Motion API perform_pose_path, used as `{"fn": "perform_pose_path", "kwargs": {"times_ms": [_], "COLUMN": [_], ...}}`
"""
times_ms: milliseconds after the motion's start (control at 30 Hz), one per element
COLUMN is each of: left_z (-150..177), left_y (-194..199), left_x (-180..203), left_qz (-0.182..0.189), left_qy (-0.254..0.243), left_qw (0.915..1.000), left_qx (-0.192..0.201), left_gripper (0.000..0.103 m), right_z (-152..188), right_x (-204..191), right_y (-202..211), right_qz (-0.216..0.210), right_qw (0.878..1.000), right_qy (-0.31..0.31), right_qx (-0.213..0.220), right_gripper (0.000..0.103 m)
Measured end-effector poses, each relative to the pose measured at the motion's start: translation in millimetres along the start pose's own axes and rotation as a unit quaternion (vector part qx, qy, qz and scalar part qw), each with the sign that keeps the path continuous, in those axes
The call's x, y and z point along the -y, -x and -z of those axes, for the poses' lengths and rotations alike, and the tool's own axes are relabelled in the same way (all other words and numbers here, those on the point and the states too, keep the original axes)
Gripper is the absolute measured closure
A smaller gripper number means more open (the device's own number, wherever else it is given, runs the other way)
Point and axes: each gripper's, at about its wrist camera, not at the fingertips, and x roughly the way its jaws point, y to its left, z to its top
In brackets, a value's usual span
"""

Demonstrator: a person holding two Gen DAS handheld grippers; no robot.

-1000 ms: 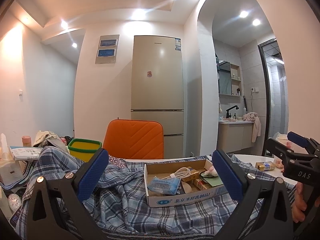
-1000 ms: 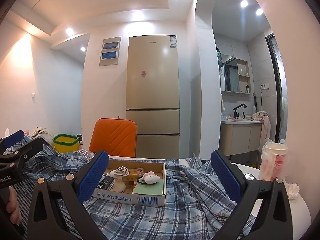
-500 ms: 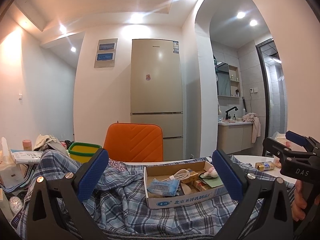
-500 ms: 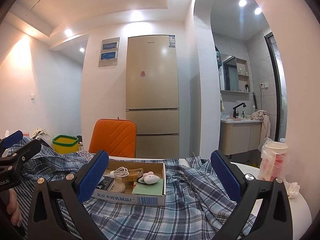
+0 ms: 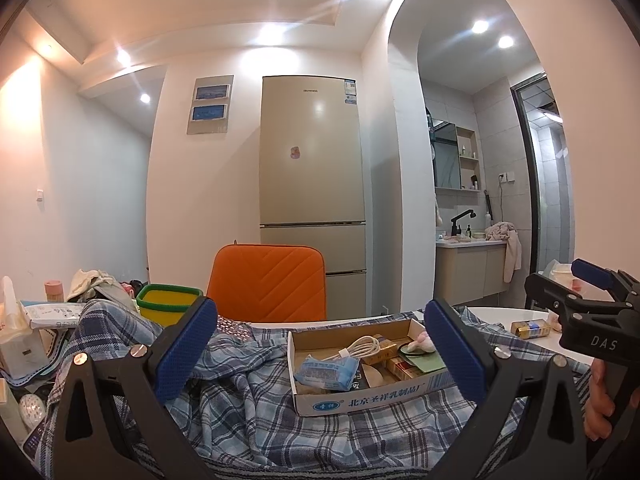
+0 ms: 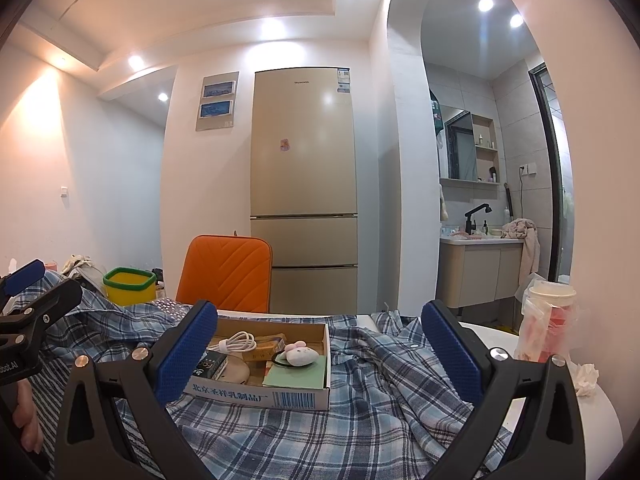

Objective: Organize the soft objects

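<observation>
Both grippers have barely shifted, the left gripper (image 5: pixel 320 354) and right gripper (image 6: pixel 319 352) hovering with fingers wide apart, holding nothing. At six o'clock the rumpled blue plaid cotton shirt (image 6: pixel 360 428) looks light and limp, probably best pinched at a raised fold, clear of the open cardboard box (image 6: pixel 298 398) resting on it.

**Small drift of the left gripper's view; almost nothing else moves**

In the left wrist view the far room sinks slightly in the frame: the top of the fridge (image 5: pixel 312 152), the back of the orange chair (image 5: pixel 268 280) and the pink cup (image 5: pixel 54 290) near the table's left edge all sit a little lower than a second ago. Most of that shift comes in the first half second, so the left gripper (image 5: pixel 320 320) has tipped up a touch. The right gripper (image 5: pixel 564 284), at that view's right edge, shows a trace higher. In the right wrist view the fridge and chair slide a hair to the left.
</observation>
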Motion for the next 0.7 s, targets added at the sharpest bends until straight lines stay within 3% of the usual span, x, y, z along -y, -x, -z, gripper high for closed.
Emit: {"fn": "perform_pose_path", "kwargs": {"times_ms": [700], "left_z": [1.8], "left_y": [-3.2], "left_x": [-0.4], "left_qz": [-0.003], "left_qy": [-0.003], "left_qw": [1.0000], "left_qx": [-0.006], "left_gripper": [0.000], "right_z": [0.1], "right_x": [0.0], "right_y": [-0.5], "right_qz": [0.000], "right_qw": [1.000], "right_qy": [0.000], "right_qx": [-0.001], "right_gripper": [0.000]}}
